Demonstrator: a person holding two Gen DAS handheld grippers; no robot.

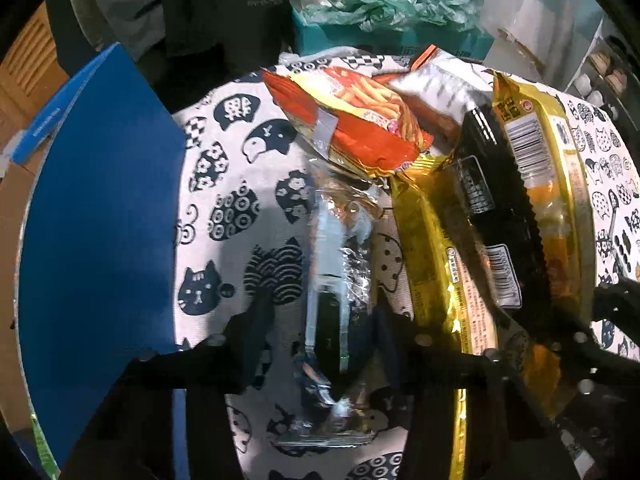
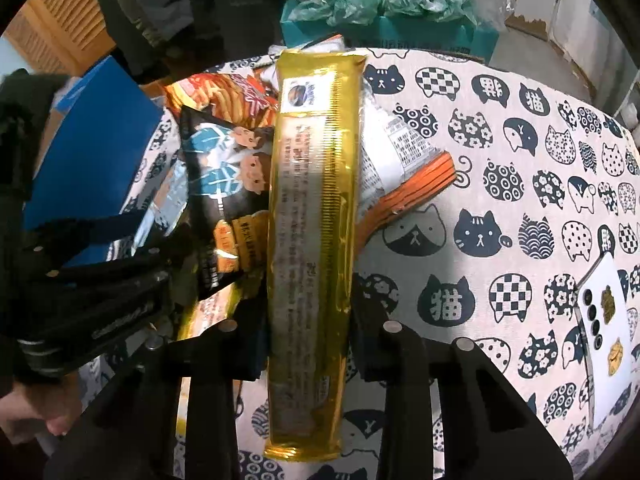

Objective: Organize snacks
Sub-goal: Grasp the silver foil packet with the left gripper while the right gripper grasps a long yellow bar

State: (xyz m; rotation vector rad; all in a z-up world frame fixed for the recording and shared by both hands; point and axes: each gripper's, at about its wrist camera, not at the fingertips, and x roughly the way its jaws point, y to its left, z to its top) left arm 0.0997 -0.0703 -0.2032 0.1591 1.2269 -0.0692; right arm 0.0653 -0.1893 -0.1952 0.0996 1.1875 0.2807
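right wrist view: right tongs point(image 2: 308, 320) are clamped on a long gold foil snack pack point(image 2: 312, 216), one black finger pressed against each long edge near its lower half. the pack runs lengthwise away from the camera, back side up: fine print down the middle, a small round logo panel near the far end, crimped seals at both ends. it lies over the snack pile on the cat-print cloth covering the tabletop point(image 2: 480, 168). to its left sits a black snack bag with blue leaves and cartoon figures point(image 2: 224, 184), with an orange-red bag printed with fries point(image 2: 224, 96) behind that. to its right a white-and-orange wrapper point(image 2: 404, 168) sticks out from under it. a white phone with a camera strip point(image 2: 604, 332) lies on the cloth at far right, well apart from the pile. the other gripper's black frame and a hand show at the left edge.

left wrist view: left tongs point(image 1: 328, 332) are closed in on a crinkled clear-and-silver foil wrapper point(image 1: 340, 280), fingers tight against both sides, holding it. the wrapper is glossy and wrinkled, and its print is too blurred to read. beyond it is the orange-red fries bag point(image 1: 360, 128) with a grey tape patch. to the right lie gold and black packs with barcodes point(image 1: 500, 208), overlapping. a blue flat-sided box point(image 1: 100, 220) stands just left of the cloth. a teal box stuffed with green plastic bags point(image 1: 384, 12) sits behind the tabletop.
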